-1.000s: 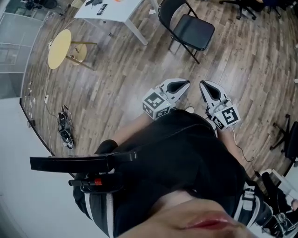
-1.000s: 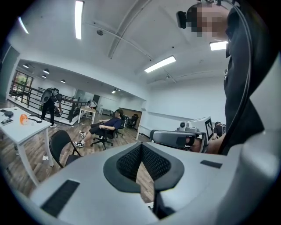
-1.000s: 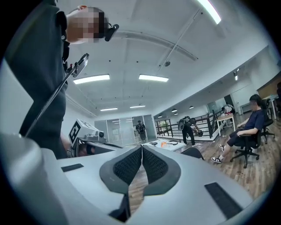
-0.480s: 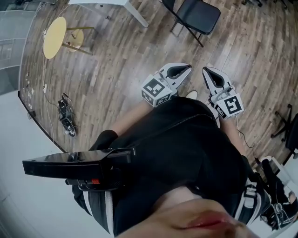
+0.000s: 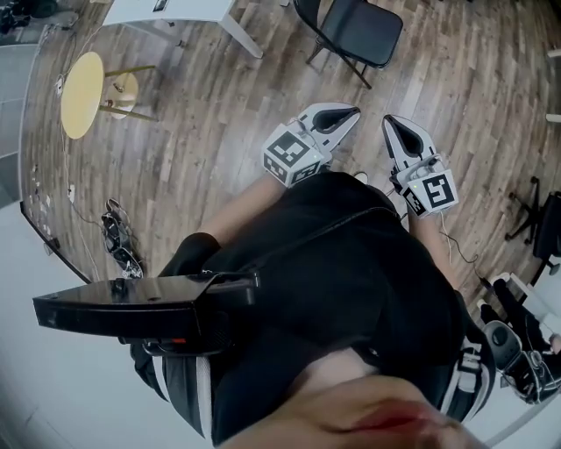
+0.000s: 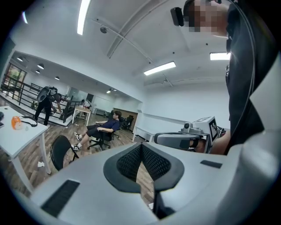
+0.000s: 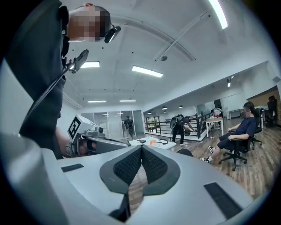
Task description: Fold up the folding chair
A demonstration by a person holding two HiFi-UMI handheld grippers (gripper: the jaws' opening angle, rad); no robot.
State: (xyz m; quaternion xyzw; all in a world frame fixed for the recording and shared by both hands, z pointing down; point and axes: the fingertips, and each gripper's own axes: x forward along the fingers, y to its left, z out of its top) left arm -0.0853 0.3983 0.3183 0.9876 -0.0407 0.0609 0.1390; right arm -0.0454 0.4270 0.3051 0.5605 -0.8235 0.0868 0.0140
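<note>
The black folding chair (image 5: 355,31) stands unfolded on the wood floor at the top of the head view, a good step beyond both grippers. My left gripper (image 5: 353,112) and right gripper (image 5: 389,121) are held side by side in front of the person's body, pointing toward the chair, both shut with nothing in them. In the left gripper view the chair (image 6: 59,151) shows low at the left, past the closed left gripper (image 6: 141,145). The right gripper (image 7: 141,148) is likewise closed and empty in its own view.
A white table (image 5: 166,13) stands left of the chair, with a round yellow stool (image 5: 74,92) further left. Cables and dark items (image 5: 118,241) lie by the wall. An office chair base (image 5: 530,219) is at the right. A seated person (image 6: 103,129) and a standing person (image 6: 46,103) are beyond.
Both grippers have travelled forward together toward the chair, still shut. The chair, table and yellow stool have slid toward the top of the head view.
</note>
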